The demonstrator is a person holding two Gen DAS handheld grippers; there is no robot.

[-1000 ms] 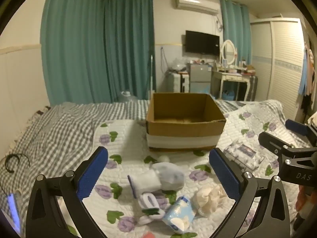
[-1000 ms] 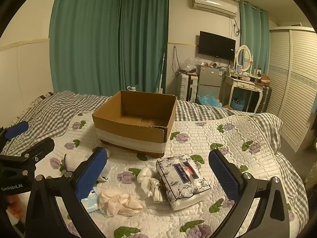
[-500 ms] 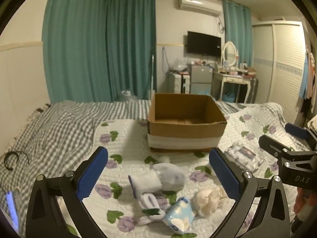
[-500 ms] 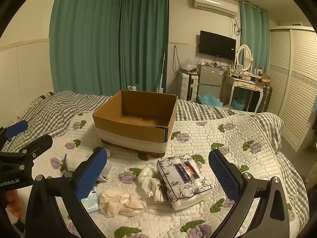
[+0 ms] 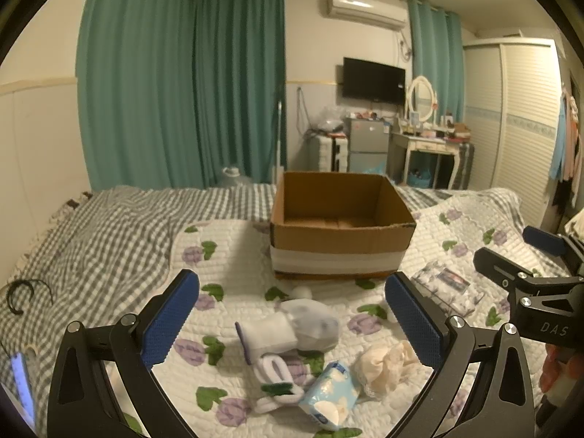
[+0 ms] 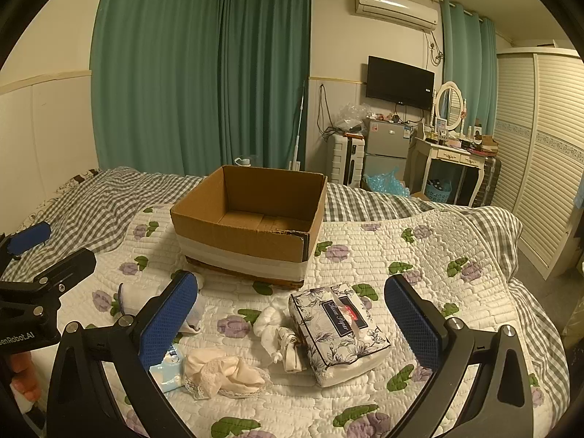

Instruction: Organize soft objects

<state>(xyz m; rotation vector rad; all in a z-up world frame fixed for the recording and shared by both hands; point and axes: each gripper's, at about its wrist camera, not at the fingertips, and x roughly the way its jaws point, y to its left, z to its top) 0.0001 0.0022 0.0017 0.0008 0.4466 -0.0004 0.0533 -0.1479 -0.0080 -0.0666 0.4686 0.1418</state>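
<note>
An open, empty cardboard box (image 5: pixel 339 226) (image 6: pixel 252 226) stands on the quilted bed. In front of it lie soft items: rolled white socks (image 5: pixel 288 328), a white sock pair with a green tag (image 5: pixel 273 379), a light blue tissue pack (image 5: pixel 328 398) (image 6: pixel 166 367), a cream lace cloth (image 5: pixel 387 361) (image 6: pixel 222 370), a floral tissue pack (image 6: pixel 335 332) (image 5: pixel 445 284) and a small white cloth bundle (image 6: pixel 275 328). My left gripper (image 5: pixel 292 314) is open and empty above the socks. My right gripper (image 6: pixel 292 314) is open and empty above the floral tissue pack.
The floral quilt (image 6: pixel 401 255) lies over a grey checked blanket (image 5: pixel 102 230). A black hair band (image 5: pixel 20 294) lies at the far left. Beyond the bed are teal curtains, a dressing table (image 6: pixel 449 153), a small fridge and a wardrobe (image 6: pixel 540 153).
Both grippers have stayed open and nearly still. The left view has drifted slightly, so the box and soft items sit a little higher in frame.
</note>
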